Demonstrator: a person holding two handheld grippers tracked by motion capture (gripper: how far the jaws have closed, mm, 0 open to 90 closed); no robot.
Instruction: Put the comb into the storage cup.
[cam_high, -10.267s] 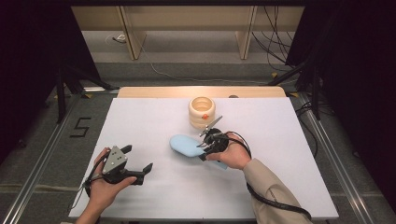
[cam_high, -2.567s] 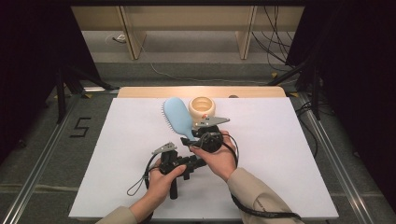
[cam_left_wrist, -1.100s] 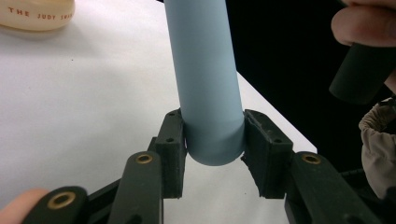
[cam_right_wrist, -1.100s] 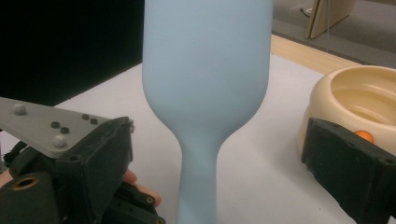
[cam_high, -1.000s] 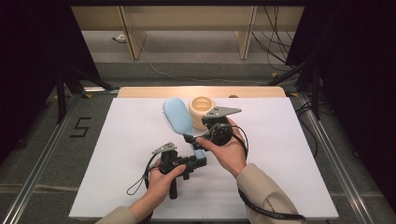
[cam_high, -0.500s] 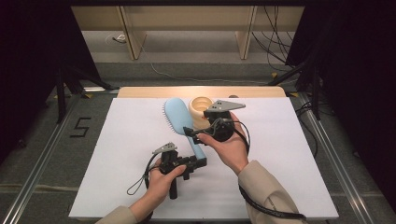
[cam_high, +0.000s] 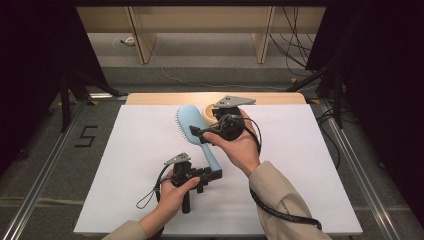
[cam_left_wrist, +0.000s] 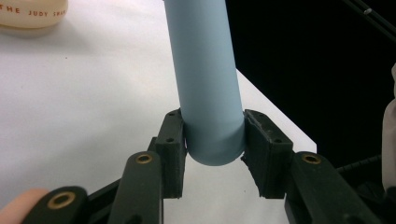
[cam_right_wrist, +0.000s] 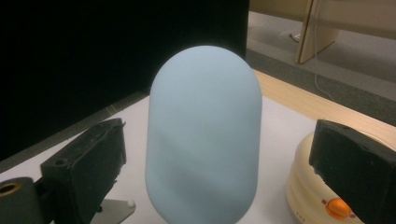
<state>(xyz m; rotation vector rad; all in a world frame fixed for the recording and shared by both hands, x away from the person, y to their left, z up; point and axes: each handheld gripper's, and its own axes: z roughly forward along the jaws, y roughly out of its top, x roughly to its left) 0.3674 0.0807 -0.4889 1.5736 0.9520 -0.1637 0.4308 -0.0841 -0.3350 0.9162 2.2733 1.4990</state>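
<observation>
Pinching hairbrush (cam_high: 191, 126) handle, left tongs (cam_left_wrist: 212, 154), right tongs (cam_right_wrist: 224, 172) spread, bristles hidden, jar (cam_right_wrist: 327, 196) cut off

Ahead of my left claw and off to its left, the cream jar (cam_left_wrist: 29, 16) reads "THE JUDY SWA", cut off. A black "5" (cam_high: 86, 136) marks the floor beyond my left side.

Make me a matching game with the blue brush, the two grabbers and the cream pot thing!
Things:
1. hairbrush
2. left gripper
3. right gripper
4. cream container

States:
A. jaws open, either side of the brush's head, not pressing it
B. light blue, held up off the table
C. stands on the table near the far edge
D. jaws clamped on the end of the brush's handle

Pairs: 1-B, 2-D, 3-A, 4-C
</observation>
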